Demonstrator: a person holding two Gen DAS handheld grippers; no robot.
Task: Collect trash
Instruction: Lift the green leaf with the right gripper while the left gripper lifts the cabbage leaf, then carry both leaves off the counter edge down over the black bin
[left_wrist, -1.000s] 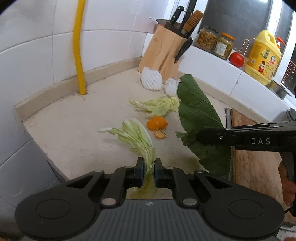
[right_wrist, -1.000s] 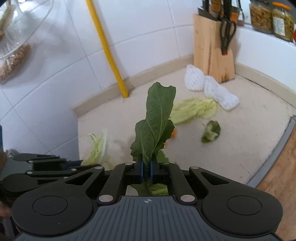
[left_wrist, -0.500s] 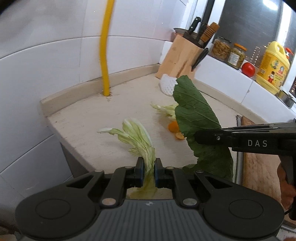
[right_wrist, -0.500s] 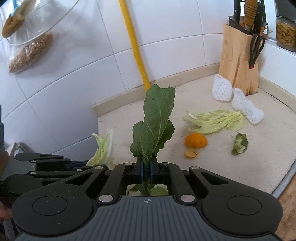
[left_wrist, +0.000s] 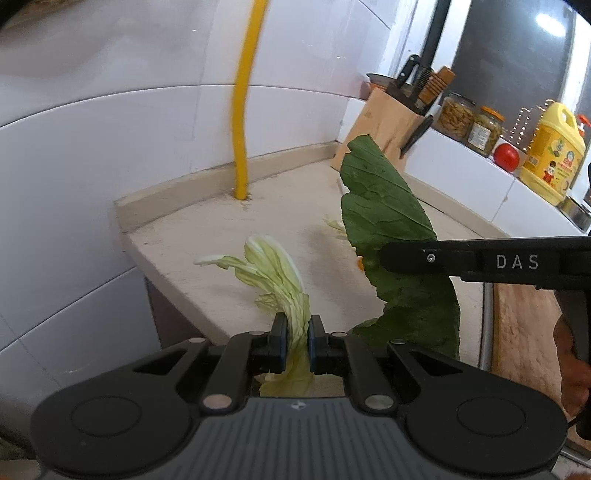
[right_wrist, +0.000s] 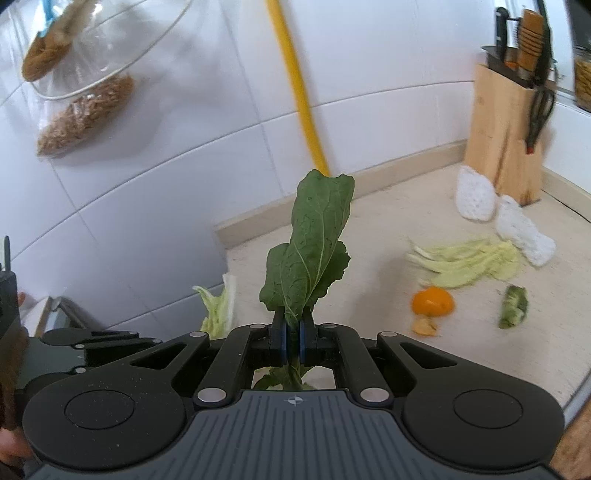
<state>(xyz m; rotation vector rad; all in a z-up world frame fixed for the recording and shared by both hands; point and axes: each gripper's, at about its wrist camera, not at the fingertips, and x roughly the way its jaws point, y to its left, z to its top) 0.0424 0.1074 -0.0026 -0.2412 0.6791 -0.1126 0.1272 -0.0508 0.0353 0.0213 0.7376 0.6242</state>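
left wrist view: left claw (left_wrist: 294, 338) is clamped on a pale cabbage leaf (left_wrist: 273, 273) rising toward 11 o'clock over the table (left_wrist: 177, 236) edge. right claw (left_wrist: 399, 254) reaches in from 3 o'clock, gripping a dark green leaf (left_wrist: 384, 214).

right wrist view: right claw (right_wrist: 291, 338) is clamped on the dark green leaf (right_wrist: 314, 243), upright at 12 o'clock. at 3 o'clock on the table (right_wrist: 369, 258) lie an orange peel (right_wrist: 432, 302), another cabbage leaf (right_wrist: 469, 262), white foam nets (right_wrist: 476, 192) and, blurred, perhaps a small green scrap (right_wrist: 513, 306).

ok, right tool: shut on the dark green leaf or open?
Shut on it. The right tool has its blue pads pressed against the stem of the dark green leaf, which stands up clear of the counter.
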